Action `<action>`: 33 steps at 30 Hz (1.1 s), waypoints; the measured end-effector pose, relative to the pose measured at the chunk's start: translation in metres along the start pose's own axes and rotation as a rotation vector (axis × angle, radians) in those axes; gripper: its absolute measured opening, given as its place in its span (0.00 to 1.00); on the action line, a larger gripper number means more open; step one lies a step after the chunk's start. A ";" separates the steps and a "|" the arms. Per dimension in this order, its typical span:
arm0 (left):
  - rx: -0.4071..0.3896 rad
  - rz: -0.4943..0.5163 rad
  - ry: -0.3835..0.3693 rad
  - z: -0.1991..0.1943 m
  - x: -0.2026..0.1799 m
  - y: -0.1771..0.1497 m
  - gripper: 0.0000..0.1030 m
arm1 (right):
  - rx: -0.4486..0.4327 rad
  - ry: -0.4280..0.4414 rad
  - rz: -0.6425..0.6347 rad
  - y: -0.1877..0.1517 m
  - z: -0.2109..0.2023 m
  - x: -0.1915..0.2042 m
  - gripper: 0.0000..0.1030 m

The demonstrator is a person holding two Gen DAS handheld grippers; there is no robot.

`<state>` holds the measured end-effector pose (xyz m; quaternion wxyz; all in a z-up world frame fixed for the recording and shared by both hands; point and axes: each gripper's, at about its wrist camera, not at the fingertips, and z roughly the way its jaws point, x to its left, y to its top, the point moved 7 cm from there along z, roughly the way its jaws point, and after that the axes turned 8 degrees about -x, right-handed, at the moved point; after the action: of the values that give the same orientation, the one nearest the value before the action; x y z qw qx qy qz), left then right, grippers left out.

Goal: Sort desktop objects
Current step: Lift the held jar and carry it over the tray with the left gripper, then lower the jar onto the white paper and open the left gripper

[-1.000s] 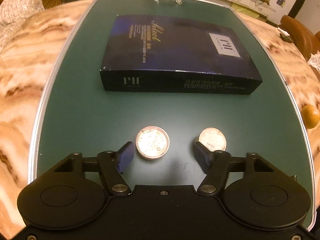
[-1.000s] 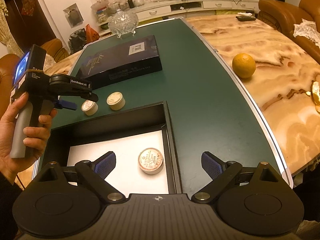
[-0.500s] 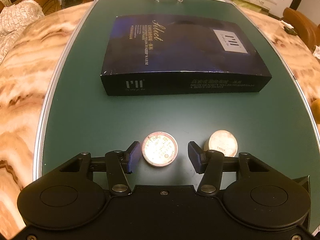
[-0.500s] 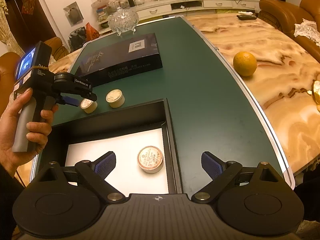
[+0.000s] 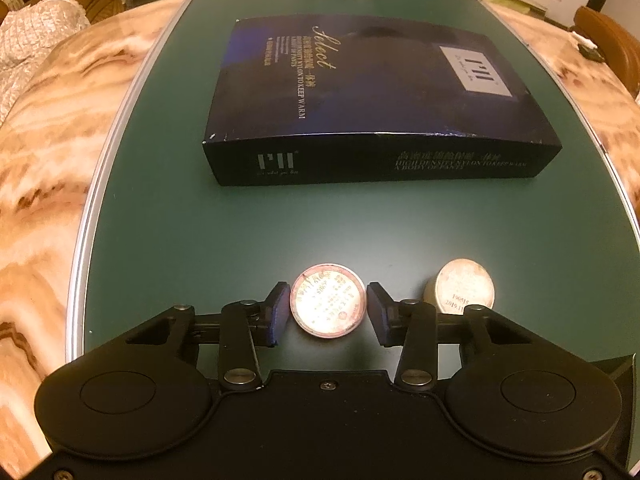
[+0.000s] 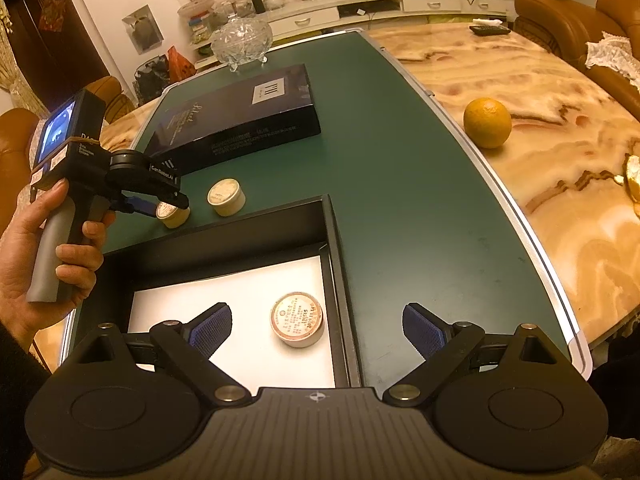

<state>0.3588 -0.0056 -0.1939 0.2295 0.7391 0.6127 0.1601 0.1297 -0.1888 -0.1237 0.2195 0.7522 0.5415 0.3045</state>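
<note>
Nearest me, my right gripper (image 6: 316,326) hangs over the tray (image 6: 338,264) with its jaws wide and nothing between them. Under it, on the tray's white floor, lies one tin (image 6: 297,317); its lid has a red ring of print and a date, but I can't read the rest.

My left gripper (image 5: 327,308) has its jaws closed on a second tin (image 5: 328,300), pads against both sides, on the green counter (image 5: 180,220) beyond the tray's far left corner. Its lid print is too washed out to read. Just right of it stands a third tin (image 5: 464,285), stamped "190515" and "2019.11". The gripper body reads "GenRobot.AI".

Farther out, a dark box (image 5: 376,104) blocks the middle: "Select", "HIGH DENSITY NYLON TO KEEP WARM", "A BODY OF PANTS". Behind it stands a glass bowl (image 6: 241,39). An orange (image 6: 487,122) sits off to the right on the marble.
</note>
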 end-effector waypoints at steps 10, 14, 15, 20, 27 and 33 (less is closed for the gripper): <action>-0.010 -0.010 -0.001 -0.010 0.003 -0.002 0.40 | -0.003 -0.007 0.012 0.000 0.000 -0.003 0.92; -0.033 -0.013 -0.011 -0.033 0.005 -0.002 0.40 | -0.007 -0.012 0.020 0.002 -0.001 -0.005 0.92; -0.039 -0.014 -0.012 -0.041 0.006 -0.003 0.40 | -0.008 -0.013 0.024 0.002 -0.001 -0.005 0.92; -0.058 0.000 -0.017 -0.083 0.007 -0.011 0.40 | -0.021 -0.012 0.041 0.004 -0.008 -0.007 0.92; -0.008 0.047 -0.010 -0.125 0.001 -0.053 0.40 | -0.052 -0.018 0.060 0.006 -0.024 -0.010 0.92; 0.071 0.050 -0.013 -0.120 -0.002 -0.098 0.40 | -0.059 -0.018 0.072 0.005 -0.034 -0.010 0.92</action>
<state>0.2148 0.0237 -0.1453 0.2029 0.7628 0.5979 0.1392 0.1068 -0.2002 -0.0987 0.2352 0.7670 0.5031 0.3213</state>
